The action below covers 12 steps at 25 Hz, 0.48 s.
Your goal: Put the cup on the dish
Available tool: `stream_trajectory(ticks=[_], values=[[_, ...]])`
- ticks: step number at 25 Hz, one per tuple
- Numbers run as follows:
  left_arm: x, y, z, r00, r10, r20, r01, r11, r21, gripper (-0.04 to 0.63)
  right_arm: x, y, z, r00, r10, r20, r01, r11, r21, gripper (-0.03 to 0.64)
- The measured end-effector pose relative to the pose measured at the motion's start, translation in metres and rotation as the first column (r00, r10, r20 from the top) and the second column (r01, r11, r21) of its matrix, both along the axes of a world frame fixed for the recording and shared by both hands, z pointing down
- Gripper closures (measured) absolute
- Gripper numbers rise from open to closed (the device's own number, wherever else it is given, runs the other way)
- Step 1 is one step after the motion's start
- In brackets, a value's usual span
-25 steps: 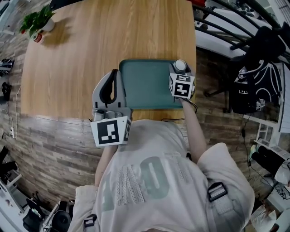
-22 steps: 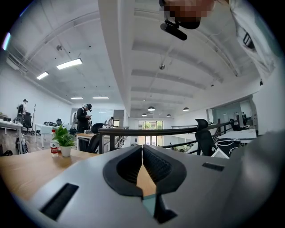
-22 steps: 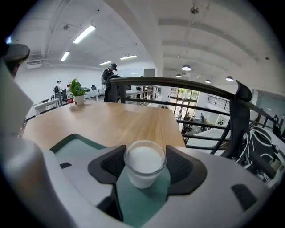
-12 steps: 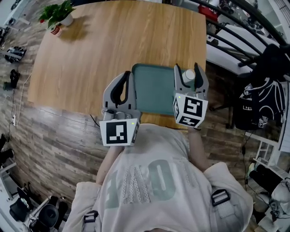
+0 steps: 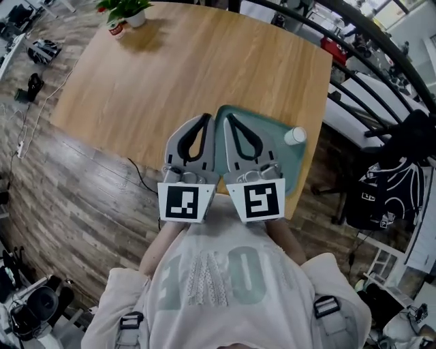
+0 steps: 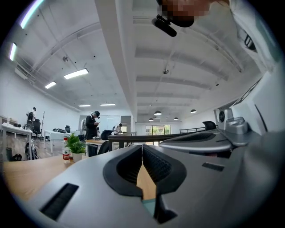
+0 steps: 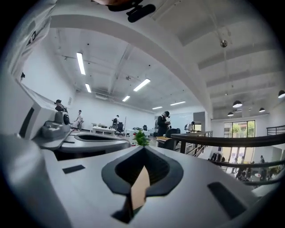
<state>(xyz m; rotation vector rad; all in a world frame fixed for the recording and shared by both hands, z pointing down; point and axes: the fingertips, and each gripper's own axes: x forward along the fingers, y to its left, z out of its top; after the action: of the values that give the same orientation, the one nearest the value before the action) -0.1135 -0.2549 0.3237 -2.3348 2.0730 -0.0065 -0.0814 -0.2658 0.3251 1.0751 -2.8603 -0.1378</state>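
Observation:
A small white cup stands upright at the far right corner of the teal dish, a flat tray near the table's front edge. Both grippers are held level side by side above the tray's left part, well left of the cup. My left gripper is shut with nothing in it; its pads meet in the left gripper view. My right gripper has just been closing and is now shut on nothing, as the right gripper view confirms. Neither touches the cup.
The wooden table holds a potted plant and a small red-labelled bottle at its far left corner. Dark railings and a chair stand to the right. A cable hangs off the table's front edge.
The right gripper, open around the cup half a second ago, has left it on the tray, risen, swung left beside the left gripper and shut. The left gripper shifted only slightly.

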Motion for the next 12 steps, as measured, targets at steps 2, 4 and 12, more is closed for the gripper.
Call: stream_trajectory(ticks=[2,4,12], values=[[-0.006,0.003,0.001,1.000,-0.018,0.004,0.018,1.000,-0.003,0.584,-0.005,0.004,0.005,0.999,-0.016,-0.029,0.016,1.000,-0.010,0.598],[-0.014,0.005,0.002,0.999,-0.040,-0.002,0.040,0.999,-0.010,0.584,-0.008,0.005,0.008,0.999,-0.023,-0.034,0.022,1.000,-0.020,0.598],[-0.028,0.010,0.002,0.997,-0.071,-0.017,0.071,0.997,-0.004,0.584,-0.012,0.006,0.004,0.999,-0.032,0.008,0.032,0.999,-0.042,0.598]])
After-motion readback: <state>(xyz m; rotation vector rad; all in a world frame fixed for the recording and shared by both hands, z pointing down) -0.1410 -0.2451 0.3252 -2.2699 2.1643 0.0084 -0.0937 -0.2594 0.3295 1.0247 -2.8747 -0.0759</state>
